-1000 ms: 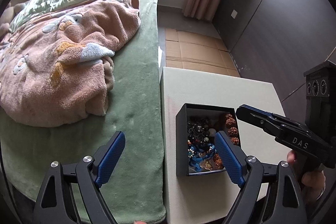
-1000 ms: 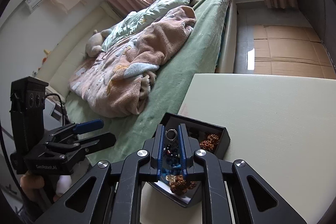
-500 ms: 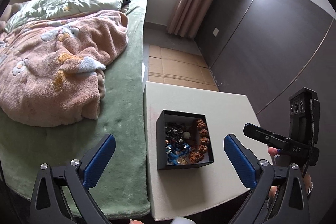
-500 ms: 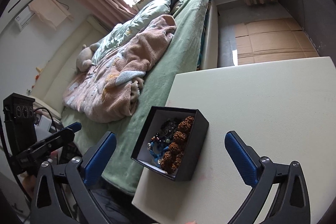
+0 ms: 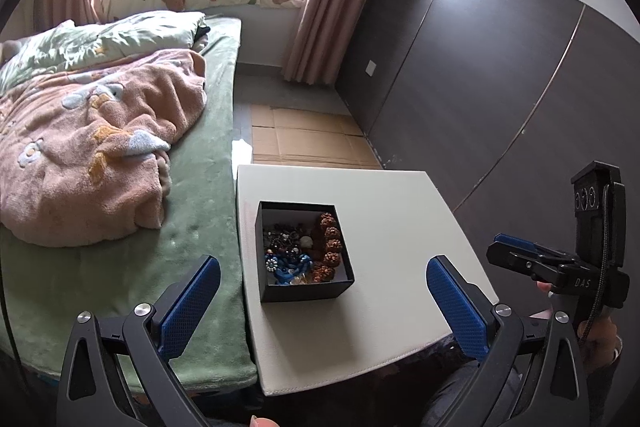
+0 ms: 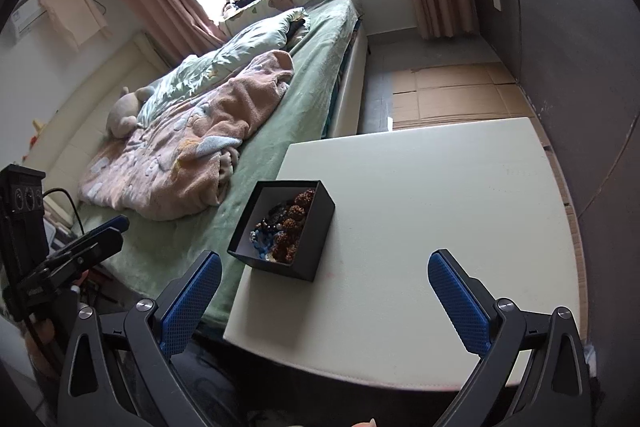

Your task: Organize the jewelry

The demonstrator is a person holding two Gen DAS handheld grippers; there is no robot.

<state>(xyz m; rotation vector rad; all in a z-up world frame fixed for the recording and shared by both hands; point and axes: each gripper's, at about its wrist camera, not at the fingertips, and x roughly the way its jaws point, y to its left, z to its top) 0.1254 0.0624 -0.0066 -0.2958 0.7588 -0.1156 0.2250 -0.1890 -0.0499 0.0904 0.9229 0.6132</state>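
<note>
Retreating | right gripper (image 6: 324,291) now spread, empty | box (image 6: 316,239) farther

A small black box (image 5: 304,291) — square, open-topped, with a pale inner lining — is set upright on the white table (image 5: 384,227), close to the edge nearest the bed. It is filled with a tangle of jewelry (image 5: 288,247): a string of large knobbly brown beads (image 5: 330,247) is laid along the right-hand wall, dark small beads are heaped at the back, and a blue piece (image 5: 286,265) — carrying a white flower-like disc — is seen toward the front.
</note>
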